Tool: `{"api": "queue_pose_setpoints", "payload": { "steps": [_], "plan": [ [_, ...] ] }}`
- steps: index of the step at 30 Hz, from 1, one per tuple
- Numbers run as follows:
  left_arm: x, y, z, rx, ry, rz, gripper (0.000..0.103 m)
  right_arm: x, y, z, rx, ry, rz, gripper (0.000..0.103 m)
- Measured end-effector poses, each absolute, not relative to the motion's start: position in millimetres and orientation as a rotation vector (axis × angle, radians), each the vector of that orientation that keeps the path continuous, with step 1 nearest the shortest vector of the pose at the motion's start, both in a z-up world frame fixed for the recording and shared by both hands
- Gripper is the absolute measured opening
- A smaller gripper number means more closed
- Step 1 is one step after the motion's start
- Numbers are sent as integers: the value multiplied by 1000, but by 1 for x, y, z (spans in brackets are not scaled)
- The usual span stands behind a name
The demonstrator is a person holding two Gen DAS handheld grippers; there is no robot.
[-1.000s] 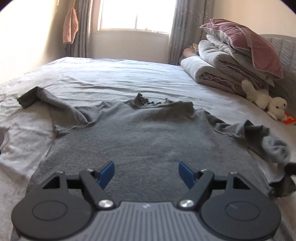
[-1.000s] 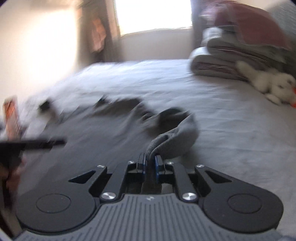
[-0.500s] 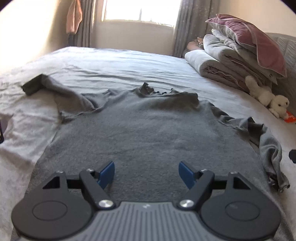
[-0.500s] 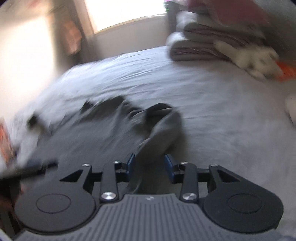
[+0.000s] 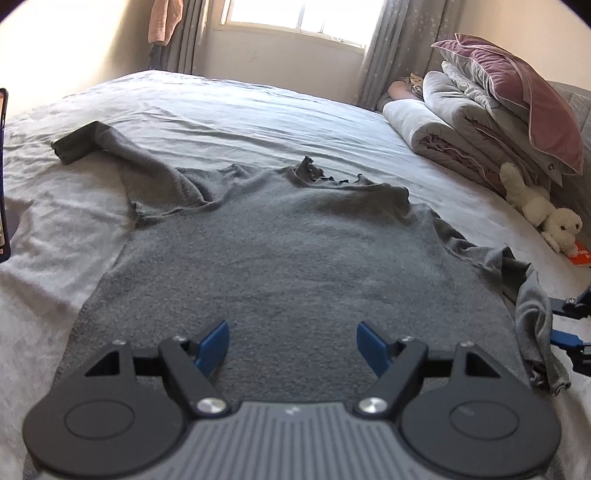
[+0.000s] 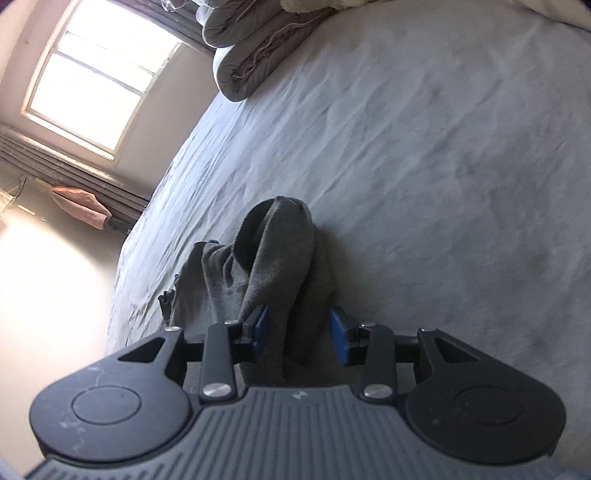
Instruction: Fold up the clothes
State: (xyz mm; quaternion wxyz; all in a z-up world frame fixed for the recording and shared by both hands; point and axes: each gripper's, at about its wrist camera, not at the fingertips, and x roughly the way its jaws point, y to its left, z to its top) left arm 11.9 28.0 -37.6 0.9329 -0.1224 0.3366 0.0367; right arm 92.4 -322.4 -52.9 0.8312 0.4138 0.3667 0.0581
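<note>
Grey knit sweater (image 5: 295, 266) lies flat on the wrinkled bed (image 5: 258, 110). Left tool (image 5: 291, 345) hovers released over its hem. Right tool (image 6: 300, 334), released, straddles the bunched sleeve (image 6: 273, 243).

Blown-out window (image 5: 295, 16) backlight, fisheye-curved edges, slight bedsheet (image 6: 424, 166) blur.

Low wrist views; both share sweater (image 5: 295, 266), window (image 6: 92, 77).

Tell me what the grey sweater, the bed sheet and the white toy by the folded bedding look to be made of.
Grey sweater: probably knitted wool or fleece; matte, nubbly surface. Bed sheet: smooth woven fabric, perhaps cotton; fine creases. White toy: plush, fluffy pile.
</note>
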Motion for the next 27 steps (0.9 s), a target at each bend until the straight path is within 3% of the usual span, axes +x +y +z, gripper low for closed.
{"api": "queue_pose_setpoints", "payload": {
  "steps": [8, 13, 20, 27],
  "plan": [
    [9, 31, -37, -264, 694, 74, 77, 92, -280, -39, 703, 735, 235, 33],
    [9, 34, -37, -268, 698, 73, 77, 91, -251, -42, 508, 775, 233, 10],
    [12, 36, -36, -285, 711, 75, 77, 71, -231, -28, 144, 759, 160, 8],
    [20, 37, -31, -338, 725, 64, 77, 53, -239, -20, -389, 545, -242, 7]
  ]
}}
